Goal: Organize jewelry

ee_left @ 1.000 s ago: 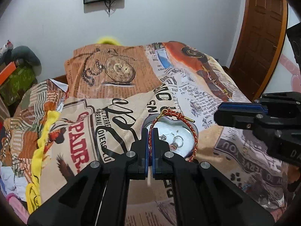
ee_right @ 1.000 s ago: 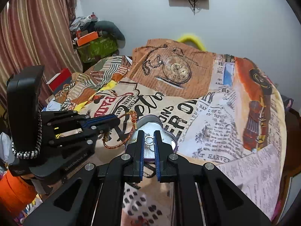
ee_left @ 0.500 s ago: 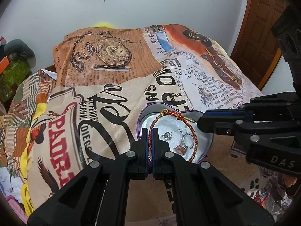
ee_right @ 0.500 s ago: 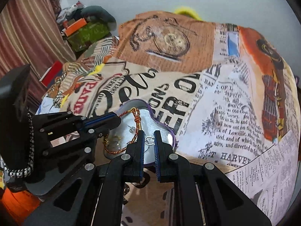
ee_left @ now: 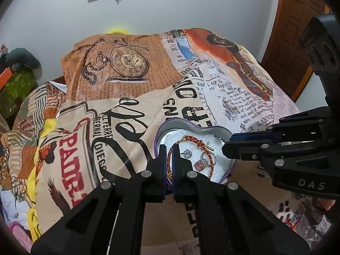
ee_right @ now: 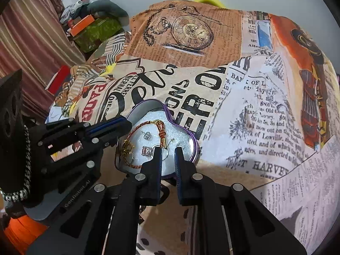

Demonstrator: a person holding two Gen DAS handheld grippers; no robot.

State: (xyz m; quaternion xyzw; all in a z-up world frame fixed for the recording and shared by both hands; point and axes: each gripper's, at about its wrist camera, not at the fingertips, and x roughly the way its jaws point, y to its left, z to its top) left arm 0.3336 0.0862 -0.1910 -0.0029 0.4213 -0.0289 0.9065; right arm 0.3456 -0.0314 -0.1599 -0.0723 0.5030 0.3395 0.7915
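A purple heart-shaped tin (ee_left: 162, 127) (ee_right: 192, 137) with white padding lies on the printed bedspread. In it lie a red-and-gold cord bracelet (ee_left: 209, 164) (ee_right: 162, 130), a small silver charm (ee_left: 187, 153) (ee_right: 146, 136), a pink-stone pendant (ee_left: 200, 164) (ee_right: 147, 150) and a thin ring (ee_right: 164, 155). My left gripper (ee_left: 169, 150) is shut on the bracelet's left side, low inside the tin. My right gripper (ee_right: 167, 150) is open over the tin's near edge, the ring lying between its fingers; it also shows in the left wrist view (ee_left: 228, 147).
The bedspread (ee_left: 131, 110) covers the whole bed. A wooden door (ee_left: 297, 31) stands at the right. Boxes and bags (ee_right: 93, 27) are piled by the striped curtain (ee_right: 27, 48) at the left. A beaded bracelet (ee_left: 293, 221) lies on the cloth near right.
Both grippers have come down into the tin. The right gripper has opened and let go of the ring into the tin. The left stays shut on the bracelet, now lying lower on the padding.
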